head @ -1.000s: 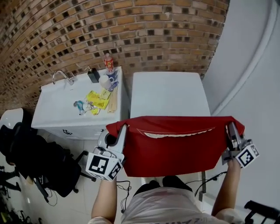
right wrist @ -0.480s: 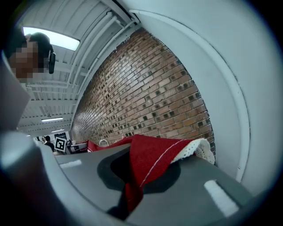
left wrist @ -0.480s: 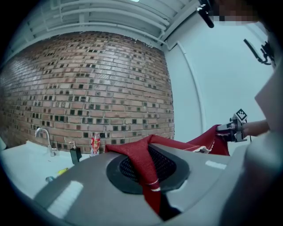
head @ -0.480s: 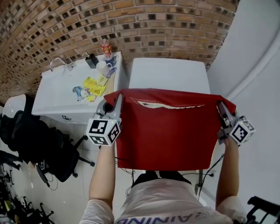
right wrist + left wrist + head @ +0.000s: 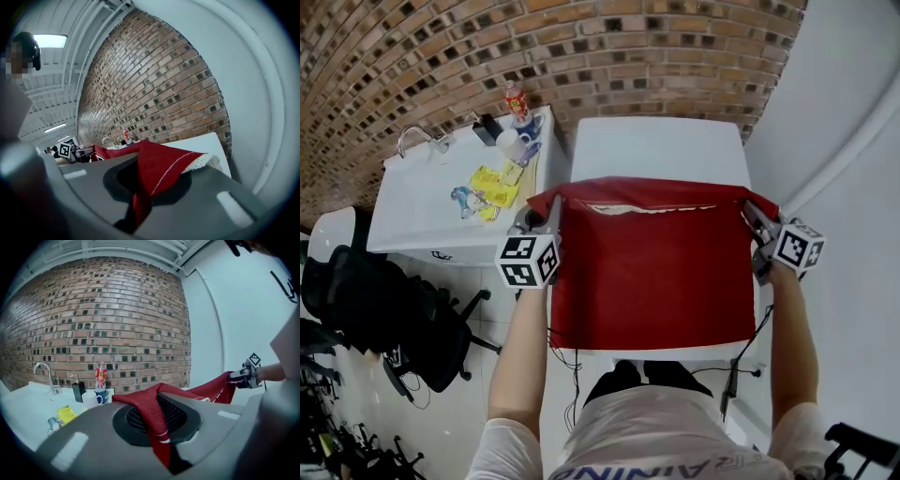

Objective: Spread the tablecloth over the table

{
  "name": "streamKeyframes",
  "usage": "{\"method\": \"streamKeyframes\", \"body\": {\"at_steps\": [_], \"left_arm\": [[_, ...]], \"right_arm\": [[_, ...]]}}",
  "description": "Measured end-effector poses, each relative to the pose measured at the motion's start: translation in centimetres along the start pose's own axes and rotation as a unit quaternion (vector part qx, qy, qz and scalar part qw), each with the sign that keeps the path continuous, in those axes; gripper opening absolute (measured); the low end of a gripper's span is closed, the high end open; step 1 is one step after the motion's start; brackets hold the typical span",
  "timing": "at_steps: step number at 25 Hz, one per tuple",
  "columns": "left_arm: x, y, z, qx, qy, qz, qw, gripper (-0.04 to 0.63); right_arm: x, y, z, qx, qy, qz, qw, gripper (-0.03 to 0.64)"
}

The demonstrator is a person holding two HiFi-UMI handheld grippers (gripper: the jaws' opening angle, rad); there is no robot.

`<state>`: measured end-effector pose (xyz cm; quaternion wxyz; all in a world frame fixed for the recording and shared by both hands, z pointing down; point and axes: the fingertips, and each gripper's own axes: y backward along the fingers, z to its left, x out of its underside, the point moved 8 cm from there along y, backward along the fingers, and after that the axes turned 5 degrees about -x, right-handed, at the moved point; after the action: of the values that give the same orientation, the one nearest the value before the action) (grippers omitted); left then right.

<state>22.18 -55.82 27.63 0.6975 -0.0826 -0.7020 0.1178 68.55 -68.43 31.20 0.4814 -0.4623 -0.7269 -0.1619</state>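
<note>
A red tablecloth [image 5: 652,267] with a white lace hem is stretched flat over the near half of the white table [image 5: 656,150]. My left gripper [image 5: 551,208] is shut on its far left corner, red cloth [image 5: 150,411] pinched between the jaws. My right gripper [image 5: 752,216] is shut on the far right corner, where the cloth [image 5: 157,173] and its lace edge bunch between the jaws. The cloth's near edge hangs over the table's front. The far half of the table is bare.
A white sink counter [image 5: 431,211] stands left of the table with a tap [image 5: 417,141], a red bottle [image 5: 516,98], a mug [image 5: 508,145] and yellow packets [image 5: 492,186]. A brick wall [image 5: 581,56] runs behind. Black office chairs [image 5: 384,319] stand at the left; a white wall is at the right.
Both grippers have carried the cloth forward and down over the table. The cloth, which hung in front of me, now lies spread across the table's near half.
</note>
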Motion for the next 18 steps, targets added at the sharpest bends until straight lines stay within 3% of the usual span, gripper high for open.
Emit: {"method": "streamKeyframes", "body": {"at_steps": [4,11,16,18], "left_arm": [[2.4,-3.4,0.5,-0.005,-0.001,0.023,0.9997,0.021],[1.7,-9.7,0.5,0.013,-0.011,0.025,0.9996,0.021],[3.4,-14.2,0.9,0.021,0.010,0.049,0.9985,0.024],[4.9,-16.2,1.3,0.037,0.045,0.070,0.9959,0.041]], "right_arm": [[1.8,-1.6,-2.3,0.022,-0.018,0.015,0.999,0.020],[1.3,-1.8,-4.6,0.057,-0.025,-0.003,0.998,0.020],[0.8,-4.2,-8.4,0.072,-0.042,0.020,0.996,0.023],[0.9,-6.1,-9.8,0.071,-0.055,0.034,0.995,0.026]]}}
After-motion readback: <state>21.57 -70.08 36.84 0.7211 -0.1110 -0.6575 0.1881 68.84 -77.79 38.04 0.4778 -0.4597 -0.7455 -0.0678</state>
